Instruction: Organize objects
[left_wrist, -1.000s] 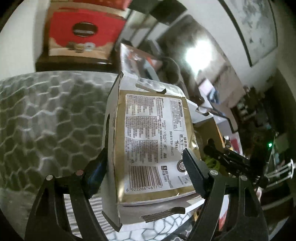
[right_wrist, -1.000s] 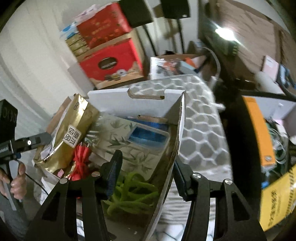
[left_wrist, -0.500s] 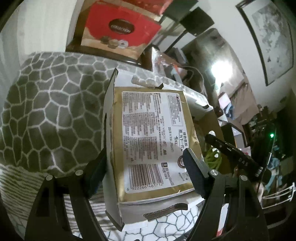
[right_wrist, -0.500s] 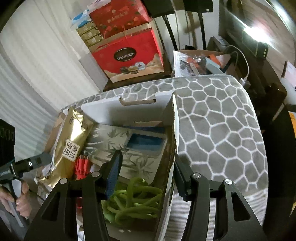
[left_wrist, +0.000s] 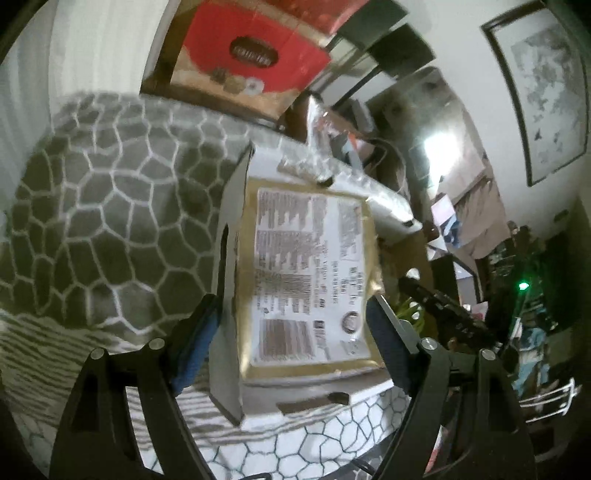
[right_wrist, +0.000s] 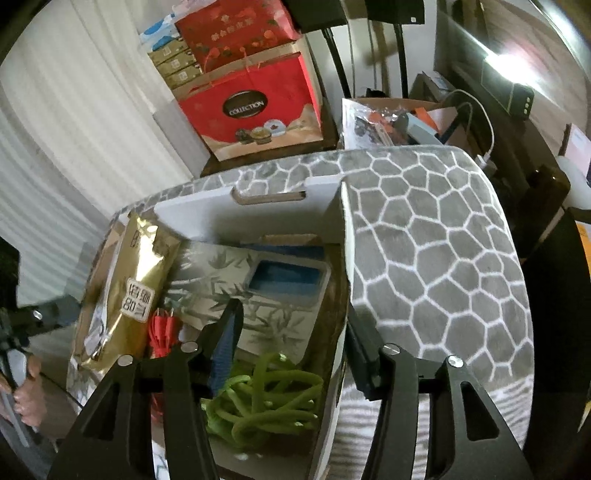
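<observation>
A white cardboard box (right_wrist: 229, 210) stands open on a grey honeycomb-patterned blanket (right_wrist: 424, 251). A gold foil pouch (left_wrist: 310, 277) stands at the box's left end, its white label side facing the left wrist camera. My left gripper (left_wrist: 291, 332) straddles the box's left wall and the pouch, with both pads against them. In the right wrist view the pouch (right_wrist: 129, 295) leans beside a bamboo-print box (right_wrist: 258, 291), a red cord (right_wrist: 162, 332) and a green cord (right_wrist: 266, 395). My right gripper (right_wrist: 291, 339) straddles the box's right wall, its left finger inside.
A red gift bag (right_wrist: 255, 107) and stacked boxes (right_wrist: 173, 62) stand behind the blanket. A carton of clutter (right_wrist: 391, 122) sits at the back right. Dark furniture (right_wrist: 546, 206) lies to the right.
Both cameras have tilted and pulled back slightly, showing more blanket and the red bag. The pouch and box stay between the fingers as before.
</observation>
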